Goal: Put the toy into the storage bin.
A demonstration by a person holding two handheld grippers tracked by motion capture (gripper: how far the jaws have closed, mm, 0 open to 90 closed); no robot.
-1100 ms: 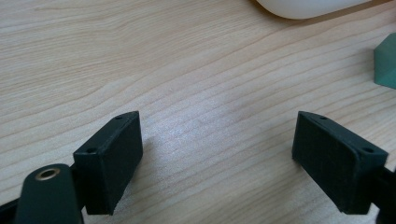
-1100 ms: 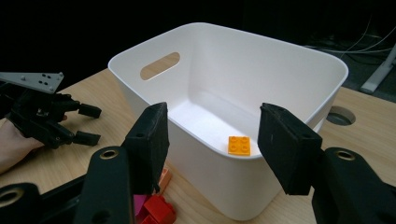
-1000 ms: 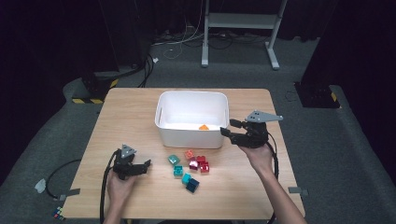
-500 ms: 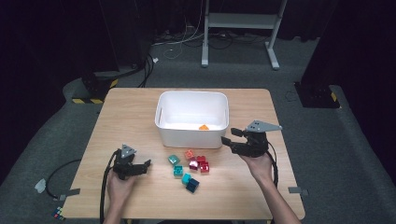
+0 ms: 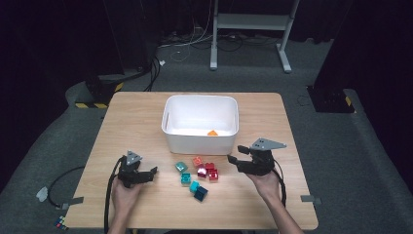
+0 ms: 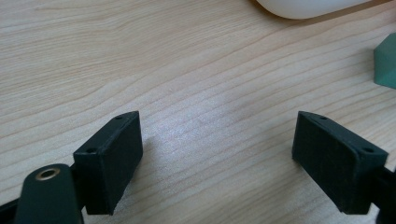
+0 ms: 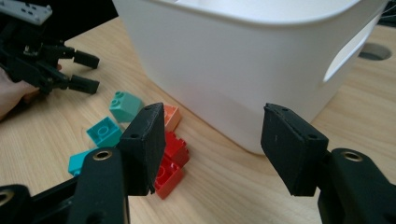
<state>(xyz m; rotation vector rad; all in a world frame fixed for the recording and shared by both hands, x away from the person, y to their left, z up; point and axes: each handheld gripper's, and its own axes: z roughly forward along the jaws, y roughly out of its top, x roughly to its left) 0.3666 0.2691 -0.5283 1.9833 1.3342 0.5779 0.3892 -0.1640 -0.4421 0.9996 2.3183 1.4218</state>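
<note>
1. Hovering right gripper (image 5: 234, 159) low over the desk (image 5: 146, 117), just right of the brick pile and in front of the white bin (image 5: 168, 127); jaws spread, just having been opening, nothing between them, probably lining up for a pick.
2. Pointing toward the red bricks (image 7: 170, 161) (nearest of the pile), lying beside the orange brick (image 7: 172, 116) close under the bin's front wall.
3. Resting left gripper (image 5: 153, 171) near the desk's front-left part, jaws spread over bare wood, seemingly waiting clear of the work.
4. Lying already in the bin: one orange piece (image 5: 212, 132), suggesting sorting into it.
</note>
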